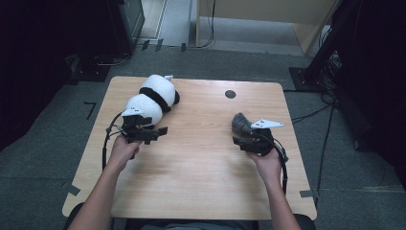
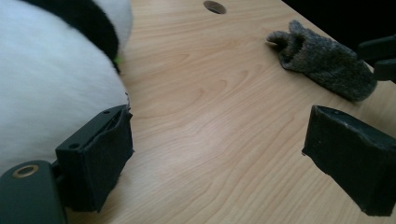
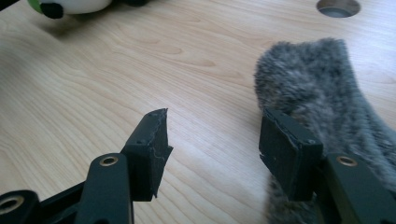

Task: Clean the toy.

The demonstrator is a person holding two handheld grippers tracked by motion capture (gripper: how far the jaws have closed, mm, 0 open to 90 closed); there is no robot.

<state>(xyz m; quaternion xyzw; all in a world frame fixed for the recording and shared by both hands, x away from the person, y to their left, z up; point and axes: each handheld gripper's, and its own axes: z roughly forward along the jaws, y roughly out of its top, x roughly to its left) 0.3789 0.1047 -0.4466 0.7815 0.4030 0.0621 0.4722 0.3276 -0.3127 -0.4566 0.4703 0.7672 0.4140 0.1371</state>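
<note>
Wooden bench point(image 1: 201, 167) carries everything, one round hole point(image 1: 230, 94) near its far edge. Largest on it is one white plush toy point(image 1: 151, 98) with a black band, lying at the far left. One grey furry sock point(image 1: 241, 123) lies at the right, well apart from the toy. Your forearms reach in from the near edge, one hand on each of two tools. Your left tongs point(image 1: 151, 133) lie released, jaws spread wide, one jaw touching the toy's white side point(image 2: 46, 93). Your right tongs point(image 1: 246, 141) are also released, jaws apart, one jaw resting against the sock point(image 3: 317, 93), the other over bare wood.
</note>
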